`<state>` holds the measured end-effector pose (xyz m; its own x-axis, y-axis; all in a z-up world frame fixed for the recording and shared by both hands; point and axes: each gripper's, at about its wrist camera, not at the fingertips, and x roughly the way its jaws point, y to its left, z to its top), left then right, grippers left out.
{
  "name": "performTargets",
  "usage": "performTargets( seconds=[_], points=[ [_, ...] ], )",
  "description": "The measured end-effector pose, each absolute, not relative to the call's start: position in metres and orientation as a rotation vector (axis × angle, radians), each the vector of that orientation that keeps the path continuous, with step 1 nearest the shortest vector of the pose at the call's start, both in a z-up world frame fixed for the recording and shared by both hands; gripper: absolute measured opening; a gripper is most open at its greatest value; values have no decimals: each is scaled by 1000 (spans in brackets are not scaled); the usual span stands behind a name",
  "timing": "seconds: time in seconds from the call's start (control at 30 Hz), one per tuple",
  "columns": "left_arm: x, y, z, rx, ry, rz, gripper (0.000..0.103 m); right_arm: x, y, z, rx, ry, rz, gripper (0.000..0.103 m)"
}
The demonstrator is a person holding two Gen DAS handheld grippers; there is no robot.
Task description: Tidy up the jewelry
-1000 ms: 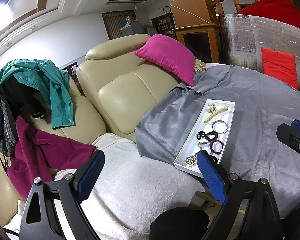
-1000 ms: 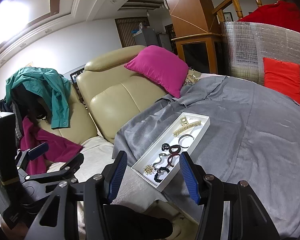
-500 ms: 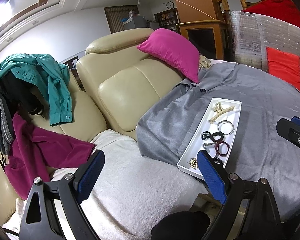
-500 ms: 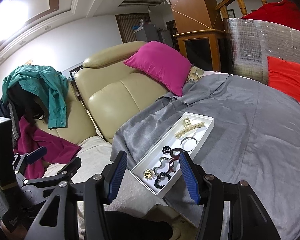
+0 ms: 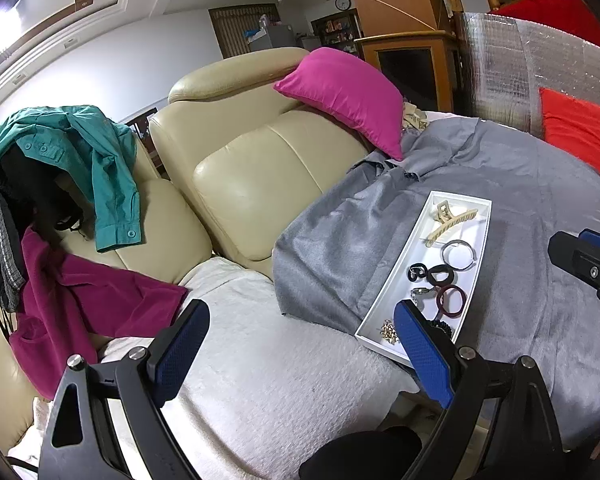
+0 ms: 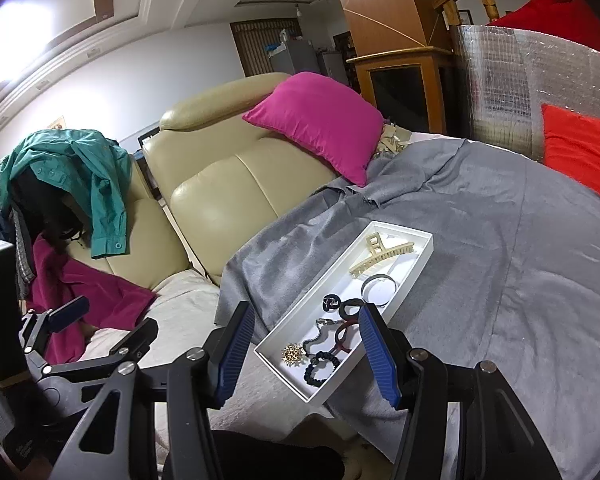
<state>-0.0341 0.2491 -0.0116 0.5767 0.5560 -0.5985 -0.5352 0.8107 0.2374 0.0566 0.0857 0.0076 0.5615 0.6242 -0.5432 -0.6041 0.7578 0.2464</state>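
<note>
A long white tray (image 6: 416,258) lies on a grey cloth (image 6: 500,240); it also shows in the left wrist view (image 5: 482,252). In it lie a cream hair claw (image 6: 380,254), a silver bangle (image 6: 378,289), black hair ties (image 6: 350,307), a dark red ring (image 6: 342,338), a gold brooch (image 6: 293,354) and a black scrunchie (image 6: 320,366). My right gripper (image 6: 306,354) is open and empty, just short of the tray's near end. My left gripper (image 5: 300,354) is open and empty over the white blanket (image 5: 260,360), left of the tray.
A cream leather sofa (image 6: 228,184) stands behind, with a pink cushion (image 6: 320,120). A teal shirt (image 6: 96,176) and a magenta garment (image 6: 80,296) hang at the left. A red cushion (image 6: 580,152) leans on a silver panel at the right.
Both grippers have drawn slightly nearer the tray and tilted down a little. Both stay open and empty. The jewelry has not moved.
</note>
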Motion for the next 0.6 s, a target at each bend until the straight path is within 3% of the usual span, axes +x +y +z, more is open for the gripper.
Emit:
performTargets(
  seconds=[0.43, 0.6],
  points=[
    [-5, 252, -15, 38, 713, 630, 93, 85, 92, 1, 30, 674, 731, 59],
    [39, 219, -17, 26, 735, 483, 93, 104, 44, 0, 67, 653, 637, 59]
  ],
)
